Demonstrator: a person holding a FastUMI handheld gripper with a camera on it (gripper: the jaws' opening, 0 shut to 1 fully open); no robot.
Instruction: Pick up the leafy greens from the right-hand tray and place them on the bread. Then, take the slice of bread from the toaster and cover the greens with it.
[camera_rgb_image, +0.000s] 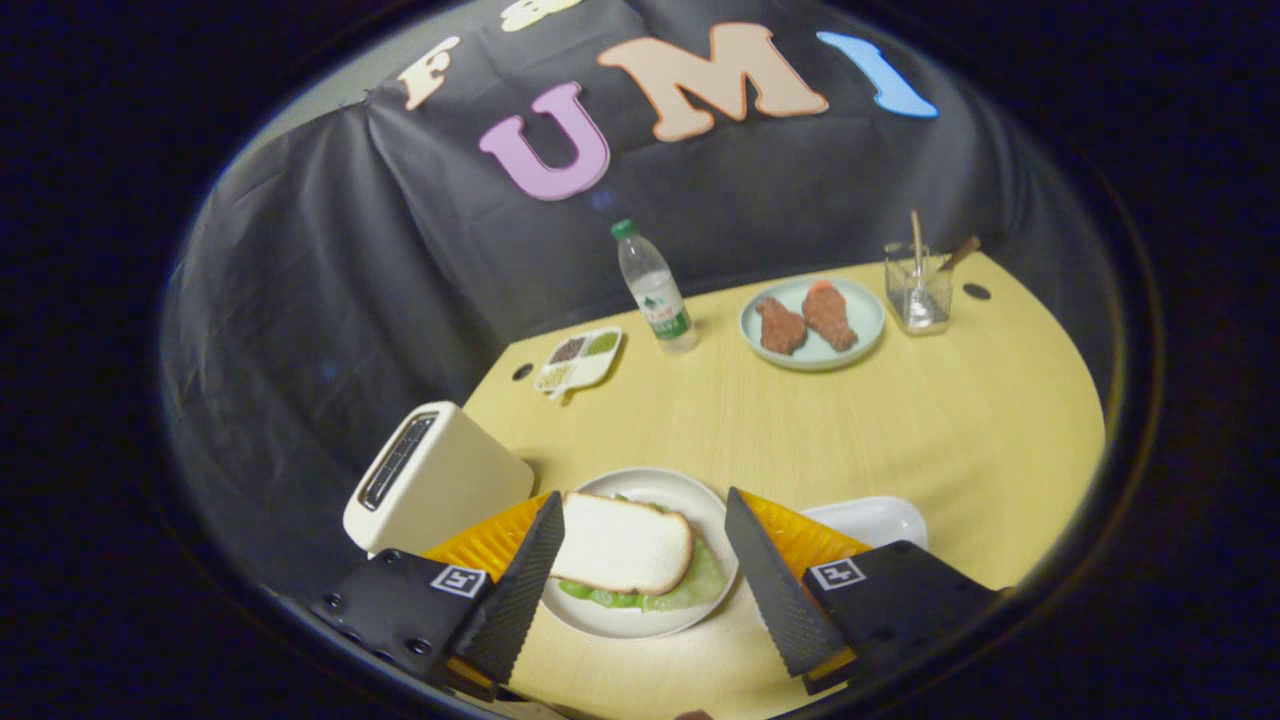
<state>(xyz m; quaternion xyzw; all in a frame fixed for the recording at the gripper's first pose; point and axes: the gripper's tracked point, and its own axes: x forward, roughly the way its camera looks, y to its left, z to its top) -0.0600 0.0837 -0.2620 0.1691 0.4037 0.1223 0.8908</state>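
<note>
Two fingers of my gripper wide apart, holding nothing. Bread slice btwn them, on greens, on plate. Toaster just beside plate. Bottle, meat plate far beyond.

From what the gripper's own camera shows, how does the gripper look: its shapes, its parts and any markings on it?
The gripper has two flat, blade-like fingers with a finely ribbed texture, tapering to pointed tips. Each is mounted on a black block with small screws; each block carries a small square white tag with a black pattern. Behind each finger sits an orange ribbed part. No cables or sleeves are visible.
</note>
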